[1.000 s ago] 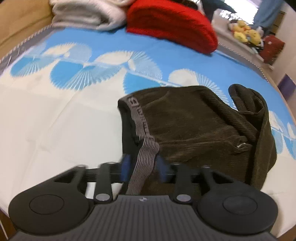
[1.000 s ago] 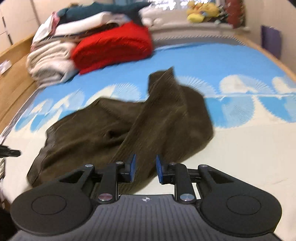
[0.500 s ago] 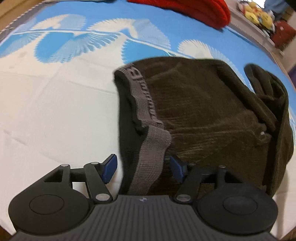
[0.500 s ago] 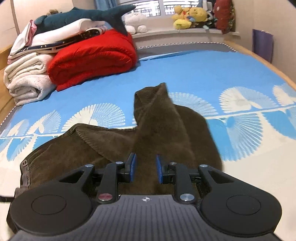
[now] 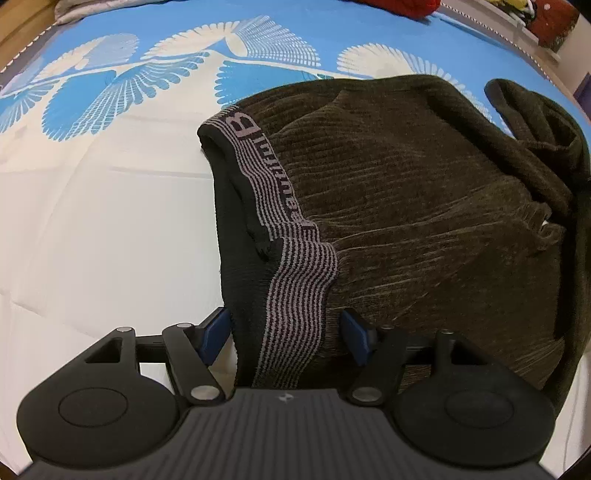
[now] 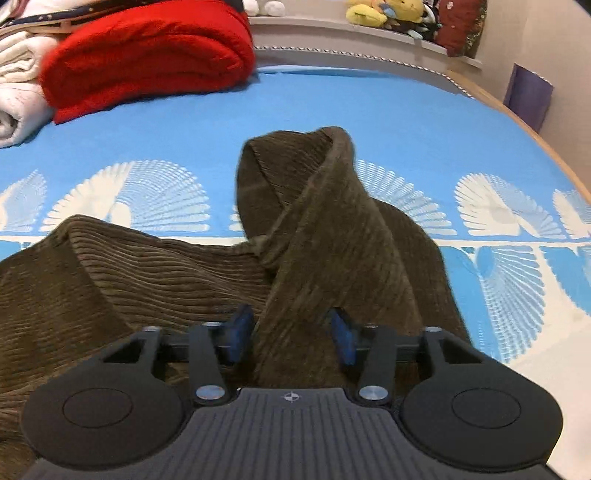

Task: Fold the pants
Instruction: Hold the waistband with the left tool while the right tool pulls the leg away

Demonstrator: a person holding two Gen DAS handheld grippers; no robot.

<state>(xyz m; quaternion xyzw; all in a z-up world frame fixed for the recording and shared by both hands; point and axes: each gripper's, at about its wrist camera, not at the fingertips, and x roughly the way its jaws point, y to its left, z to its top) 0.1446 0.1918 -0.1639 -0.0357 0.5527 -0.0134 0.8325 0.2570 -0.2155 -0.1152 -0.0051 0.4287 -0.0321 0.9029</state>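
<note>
Dark olive corduroy pants [image 5: 406, 184] lie bunched on the blue and white patterned bed sheet [image 5: 92, 240]. Their grey striped waistband [image 5: 291, 288] runs down between the blue pads of my left gripper [image 5: 284, 332], whose jaws stand wide apart and clear of the band. In the right wrist view the pants [image 6: 110, 277] spread to the left, and one twisted pant leg [image 6: 325, 240] rises from between the pads of my right gripper [image 6: 291, 332]. Those jaws are opening, with the leg fabric lying loose between them.
A folded red blanket [image 6: 147, 48] and white folded blankets [image 6: 18, 92] are stacked at the far left of the bed. Stuffed toys [image 6: 384, 14] sit on a ledge behind. The wooden bed edge [image 6: 535, 136] and a purple object [image 6: 528, 99] are at the right.
My left jaws have spread off the waistband and the gripper has sunk closer to the pants. My right gripper has swept across the bed with the leg, and its pads now stand wider.
</note>
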